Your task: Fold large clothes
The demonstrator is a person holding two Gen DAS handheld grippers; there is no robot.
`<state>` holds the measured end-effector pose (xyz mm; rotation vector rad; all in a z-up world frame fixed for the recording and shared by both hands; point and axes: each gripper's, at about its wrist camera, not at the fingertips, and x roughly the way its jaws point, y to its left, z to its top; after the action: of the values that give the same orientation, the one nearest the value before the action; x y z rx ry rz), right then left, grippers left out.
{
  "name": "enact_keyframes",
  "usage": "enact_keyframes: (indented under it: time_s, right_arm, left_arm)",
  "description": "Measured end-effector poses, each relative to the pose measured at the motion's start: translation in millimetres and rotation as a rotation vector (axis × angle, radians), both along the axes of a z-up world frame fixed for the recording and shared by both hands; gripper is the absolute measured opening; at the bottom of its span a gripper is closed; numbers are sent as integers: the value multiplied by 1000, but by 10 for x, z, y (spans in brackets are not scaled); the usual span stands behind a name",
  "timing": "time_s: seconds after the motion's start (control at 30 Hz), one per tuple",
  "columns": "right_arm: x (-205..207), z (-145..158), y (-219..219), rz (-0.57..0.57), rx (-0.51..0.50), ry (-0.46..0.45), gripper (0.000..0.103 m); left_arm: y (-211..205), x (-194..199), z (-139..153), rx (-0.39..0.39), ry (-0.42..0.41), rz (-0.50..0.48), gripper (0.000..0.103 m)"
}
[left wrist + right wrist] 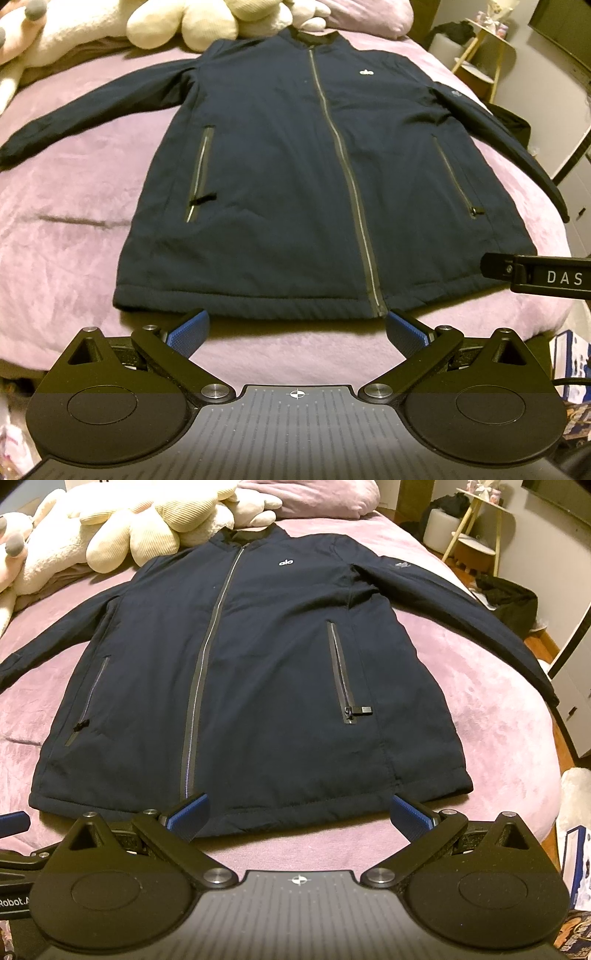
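Observation:
A dark navy zip jacket (295, 177) (240, 672) lies flat and face up on a pink bed cover, zipped shut, collar at the far end, both sleeves spread out to the sides. My left gripper (297, 328) hovers open just short of the hem, near the zipper's bottom end, with nothing between its blue pads. My right gripper (299, 812) is open too, at the hem right of the zipper, its left pad over the hem's edge. The right gripper's black body (535, 275) shows at the right edge of the left wrist view.
The pink bed cover (74, 240) (498, 709) spreads around the jacket. Cream plush toys (184, 22) (147, 528) and a pink pillow (314, 498) crowd the head of the bed. A white stool (476, 528) and dark clothes (506, 598) stand beyond the right bed edge.

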<state>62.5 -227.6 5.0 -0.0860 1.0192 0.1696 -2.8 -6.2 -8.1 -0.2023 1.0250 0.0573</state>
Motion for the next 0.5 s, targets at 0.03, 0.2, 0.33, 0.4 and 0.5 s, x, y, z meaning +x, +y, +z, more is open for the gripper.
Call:
enact_keyframes:
  time_s: [0.03,0.2,0.33,0.4,0.5]
  right_arm:
    - [4,-4,-2,-1,1,2,103]
    - [23,-30,-13,-8,8,13,103]
    - [38,-51,-17,-10,12,18,103]
    - [48,-61,-21,-10,15,19,103]
    - [61,-78,-37,-11,31,22,103]
  left_arm:
    - [16,8,0,-14,-9,0,103]
    - [33,14,-21,3,-32,0,103]
    - [48,43,-36,3,-44,2,103]
    - [47,51,-46,2,-37,3,103]
    - [52,74,-61,-6,-29,2,103]
